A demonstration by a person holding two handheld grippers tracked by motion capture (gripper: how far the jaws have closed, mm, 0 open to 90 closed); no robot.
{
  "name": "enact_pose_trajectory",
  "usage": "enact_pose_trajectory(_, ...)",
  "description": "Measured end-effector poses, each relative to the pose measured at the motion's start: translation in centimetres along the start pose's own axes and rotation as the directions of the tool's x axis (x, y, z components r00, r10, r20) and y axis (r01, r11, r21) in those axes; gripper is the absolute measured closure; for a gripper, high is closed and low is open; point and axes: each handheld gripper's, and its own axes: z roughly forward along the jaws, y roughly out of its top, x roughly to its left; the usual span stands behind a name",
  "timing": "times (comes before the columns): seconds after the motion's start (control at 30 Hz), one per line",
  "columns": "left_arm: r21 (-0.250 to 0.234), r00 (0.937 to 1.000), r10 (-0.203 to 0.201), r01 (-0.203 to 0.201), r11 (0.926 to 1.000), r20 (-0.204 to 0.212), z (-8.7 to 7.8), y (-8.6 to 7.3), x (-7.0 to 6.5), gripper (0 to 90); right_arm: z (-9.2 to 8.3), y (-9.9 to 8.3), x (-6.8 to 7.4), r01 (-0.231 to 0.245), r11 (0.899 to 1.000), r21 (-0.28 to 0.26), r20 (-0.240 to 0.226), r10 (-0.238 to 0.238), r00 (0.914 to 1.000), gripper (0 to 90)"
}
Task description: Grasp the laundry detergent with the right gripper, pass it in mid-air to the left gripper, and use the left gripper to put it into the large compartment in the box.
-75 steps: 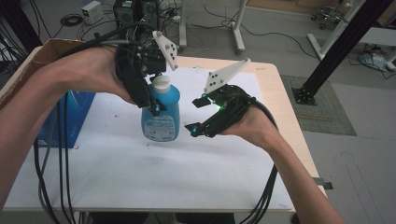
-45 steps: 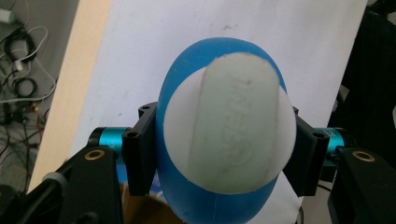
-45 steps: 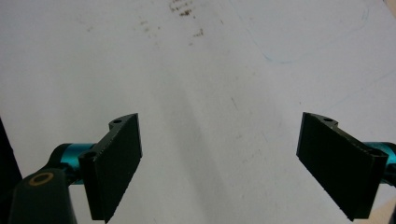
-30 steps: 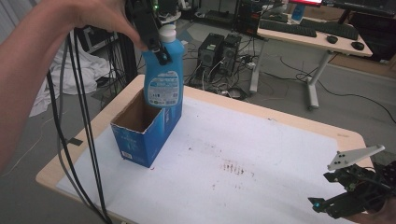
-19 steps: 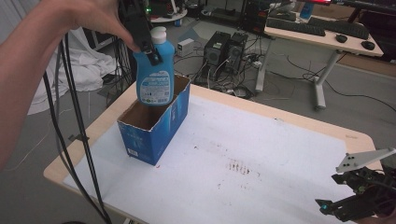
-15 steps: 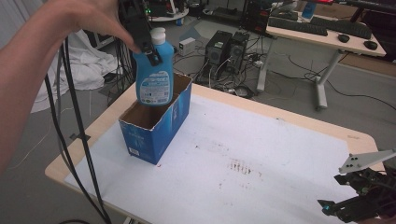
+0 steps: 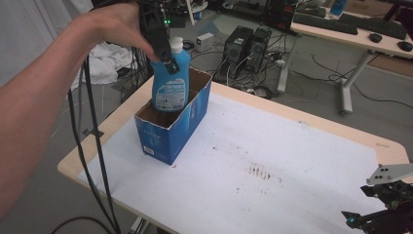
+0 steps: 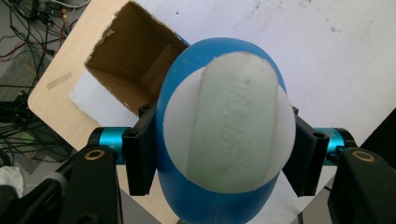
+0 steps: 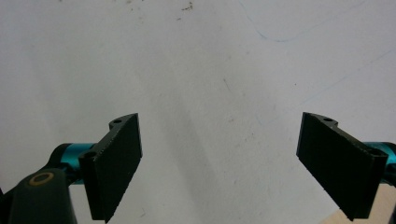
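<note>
A blue bottle [image 7: 170, 80] with a white cap hangs upright with its base dipping into an open blue cardboard box [image 7: 173, 129] at the table's left end. My left gripper [image 7: 162, 51] is shut on the bottle's upper part. In the left gripper view the white cap [image 8: 231, 121] sits between both black pads [image 8: 140, 154], and the box's brown inside [image 8: 135, 70] lies beyond it. My right gripper [image 7: 375, 214] rests low at the table's right front corner. Its jaws [image 9: 219, 168] stand wide open over bare white table.
The white table top [image 7: 272, 165] carries faint dark smudges near its middle. Black cables hang from my left arm past the table's left edge. Computer towers, a desk and loose cables stand on the floor beyond the table.
My left gripper has carried the bottle down, so its base now sits inside the box's opening. The right gripper has stayed at the right corner.
</note>
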Motion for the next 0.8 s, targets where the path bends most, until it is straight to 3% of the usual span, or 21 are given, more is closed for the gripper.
enact_pose_trajectory(0.33,0.02,0.9995,0.014,-0.014,0.9997,0.028,3.7,-1.0,-0.1,37.8,0.4,-0.3,0.1,-0.005,1.0,0.01,0.003,0.005,1.0,13.6)
enact_pose_trajectory(0.53,0.04,0.9976,0.051,-0.053,0.9978,0.046,6.0,-1.4,-0.2,37.9,0.5,-0.3,0.2,0.001,1.0,0.014,0.002,-0.001,1.0,13.6)
enact_pose_trajectory(0.8,0.047,0.9898,0.128,-0.131,0.9902,0.062,8.6,-2.2,-0.1,37.9,0.9,-0.4,0.3,0.005,1.0,0.024,-0.001,-0.005,1.0,13.6)
